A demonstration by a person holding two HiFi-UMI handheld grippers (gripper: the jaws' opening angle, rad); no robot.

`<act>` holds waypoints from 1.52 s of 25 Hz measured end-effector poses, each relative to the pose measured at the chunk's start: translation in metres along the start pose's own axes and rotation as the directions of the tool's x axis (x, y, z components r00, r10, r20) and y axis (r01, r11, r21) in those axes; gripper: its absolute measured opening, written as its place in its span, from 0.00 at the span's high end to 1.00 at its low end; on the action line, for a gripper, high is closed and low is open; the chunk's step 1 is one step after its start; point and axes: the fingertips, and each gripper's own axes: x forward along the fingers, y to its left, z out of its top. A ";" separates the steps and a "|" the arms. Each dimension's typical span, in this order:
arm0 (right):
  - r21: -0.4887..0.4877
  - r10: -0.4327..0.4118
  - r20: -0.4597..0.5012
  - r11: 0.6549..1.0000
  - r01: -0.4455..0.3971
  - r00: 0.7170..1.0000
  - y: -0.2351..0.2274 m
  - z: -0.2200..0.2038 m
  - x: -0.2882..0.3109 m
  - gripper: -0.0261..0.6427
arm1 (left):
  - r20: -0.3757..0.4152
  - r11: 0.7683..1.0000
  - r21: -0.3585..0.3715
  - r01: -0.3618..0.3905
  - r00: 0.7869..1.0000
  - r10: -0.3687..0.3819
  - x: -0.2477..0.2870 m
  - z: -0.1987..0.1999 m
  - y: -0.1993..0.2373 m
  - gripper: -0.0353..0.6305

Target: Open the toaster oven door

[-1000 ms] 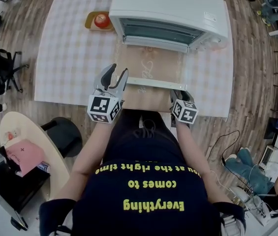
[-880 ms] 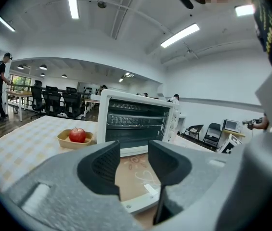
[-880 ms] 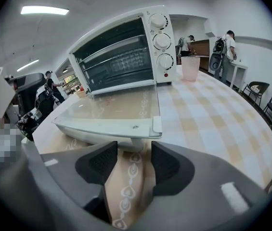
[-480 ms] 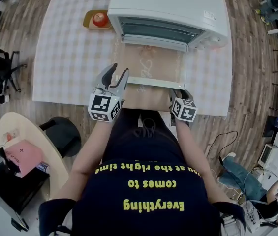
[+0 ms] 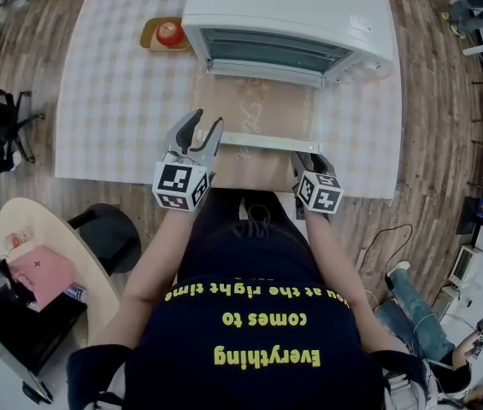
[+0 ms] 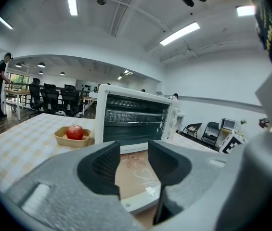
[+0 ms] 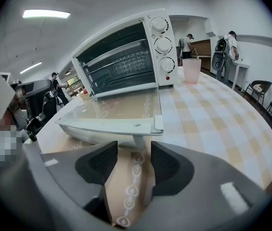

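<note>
Nearest, left gripper [image 5: 200, 125] and right gripper [image 7: 134, 162] are held empty, jaws narrowly parted, little shifted since a second ago; beyond, the door [image 5: 254, 114] is seen folded down level before the toaster oven [image 5: 292, 7], so opening is judged done.

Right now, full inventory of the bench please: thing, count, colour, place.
tablecloth: 1, pale checked, spread under everything
toaster oven: 1, white, far side of the cloth
oven door: 1, glass, swung down flat, white handle at its near edge
apple: 1, red, in the tray
tray: 1, tan, left of the oven
cup: 1, pink, beside the oven's knob side
mat: 1, brown patterned, under the door
left gripper: 1, grey, jaws apart, empty, near the door's left end
right gripper: 1, grey, jaws apart, empty, at the door's right end
</note>
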 end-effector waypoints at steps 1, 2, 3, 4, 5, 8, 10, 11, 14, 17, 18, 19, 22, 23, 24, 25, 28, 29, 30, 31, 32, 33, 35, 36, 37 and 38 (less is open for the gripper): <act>-0.004 0.005 0.001 1.000 -0.005 1.000 0.001 0.000 -0.001 0.62 | 0.000 1.000 0.000 0.001 1.000 -0.001 0.001 0.000 0.000 0.68; -0.007 0.009 0.000 1.000 -0.009 1.000 0.003 -0.001 -0.002 0.62 | 0.000 1.000 0.001 0.001 1.000 -0.001 0.001 0.001 0.000 0.68; -0.010 0.013 -0.001 1.000 -0.013 1.000 0.003 -0.002 -0.003 0.62 | 0.000 1.000 0.001 0.002 1.000 -0.002 0.002 0.001 0.000 0.68; -0.011 0.015 -0.003 1.000 -0.015 1.000 0.004 -0.003 -0.003 0.62 | 0.000 1.000 0.002 0.001 1.000 -0.001 0.002 0.001 0.000 0.68; -0.013 0.017 -0.005 1.000 -0.017 1.000 0.004 -0.004 -0.005 0.62 | 0.000 1.000 0.002 0.001 1.000 -0.001 0.003 0.001 0.000 0.68; -0.016 0.019 -0.007 1.000 -0.019 1.000 0.003 -0.007 -0.009 0.62 | -0.001 1.000 0.001 0.000 1.000 0.000 0.004 0.001 0.000 0.68; -0.016 0.019 -0.005 1.000 -0.019 1.000 0.001 -0.007 -0.012 0.62 | -0.003 1.000 0.001 0.000 1.000 0.000 0.005 0.001 0.000 0.68; -0.017 0.020 -0.004 1.000 -0.020 1.000 0.000 -0.008 -0.013 0.62 | -0.003 1.000 0.001 0.001 1.000 -0.001 0.005 0.001 0.000 0.68; -0.031 0.036 0.001 0.999 -0.036 0.999 0.004 -0.007 -0.019 0.62 | -0.003 1.000 0.002 0.005 1.000 -0.005 0.006 0.001 -0.001 0.68; -0.059 0.055 0.019 0.997 -0.054 0.998 0.010 -0.002 -0.027 0.66 | -0.001 1.000 0.007 0.008 1.000 -0.008 0.008 0.004 -0.002 0.68; -0.064 0.058 0.026 0.996 -0.056 0.998 0.012 0.001 -0.030 0.67 | 0.000 1.000 0.009 0.009 1.000 -0.009 0.009 0.005 -0.002 0.68; -0.066 0.059 0.034 0.996 -0.057 0.998 0.013 0.003 -0.033 0.68 | 0.001 1.000 0.010 0.009 1.000 -0.009 0.009 0.006 -0.002 0.68; -0.077 0.059 0.058 0.995 -0.055 0.997 0.015 0.012 -0.043 0.69 | 0.005 1.000 0.014 0.008 1.000 -0.008 0.011 0.009 -0.002 0.68; -0.082 0.060 0.066 0.995 -0.054 0.996 0.016 0.015 -0.047 0.69 | 0.005 1.000 0.016 0.008 1.000 -0.008 0.011 0.011 -0.001 0.68; -0.085 0.061 0.074 0.995 -0.054 0.995 0.016 0.018 -0.050 0.70 | 0.006 1.000 0.017 0.008 1.000 -0.009 0.012 0.011 -0.001 0.68; -0.086 0.060 0.083 0.995 -0.053 0.995 0.016 0.021 -0.053 0.70 | 0.007 1.000 0.019 0.008 1.000 -0.008 0.012 0.012 -0.001 0.68; -0.080 0.052 0.116 0.996 -0.042 0.992 0.014 0.032 -0.061 0.71 | 0.015 1.000 0.025 0.004 1.000 -0.004 0.013 0.015 -0.002 0.68; -0.075 0.049 0.132 0.996 -0.039 0.990 0.012 0.037 -0.064 0.71 | 0.019 1.000 0.028 0.003 1.000 -0.003 0.013 0.017 -0.002 0.68; -0.072 0.047 0.149 0.997 -0.037 0.988 0.012 0.043 -0.067 0.72 | 0.022 0.999 0.032 0.002 1.000 -0.002 0.012 0.018 -0.002 0.68; -0.071 0.046 0.167 0.997 -0.035 0.985 0.014 0.050 -0.069 0.73 | 0.024 0.999 0.034 0.001 1.000 -0.002 0.011 0.019 -0.001 0.68; -0.072 0.045 0.185 0.997 -0.032 0.982 0.017 0.056 -0.071 0.73 | 0.026 0.999 0.036 0.000 1.000 -0.001 0.009 0.020 0.001 0.68; -0.074 0.045 0.204 0.997 -0.031 0.978 0.022 0.063 -0.072 0.74 | 0.029 0.999 0.037 0.000 1.000 -0.001 0.007 0.021 0.004 0.68; -0.078 0.052 0.240 0.996 -0.034 0.969 0.028 0.080 -0.076 0.75 | 0.036 0.999 0.040 0.000 0.999 -0.001 0.004 0.024 0.006 0.68; -0.082 0.060 0.258 0.996 -0.040 0.964 0.028 0.088 -0.079 0.76 | 0.040 0.999 0.041 -0.001 0.999 -0.001 0.004 0.025 0.005 0.68; -0.090 0.070 0.276 0.995 -0.047 0.959 0.025 0.098 -0.083 0.77 | 0.044 0.999 0.043 -0.002 0.999 0.000 0.005 0.027 0.002 0.68; -0.100 0.079 0.295 0.994 -0.052 0.952 0.023 0.107 -0.087 0.80 | 0.049 0.999 0.046 -0.003 0.999 0.001 0.006 0.029 -0.001 0.68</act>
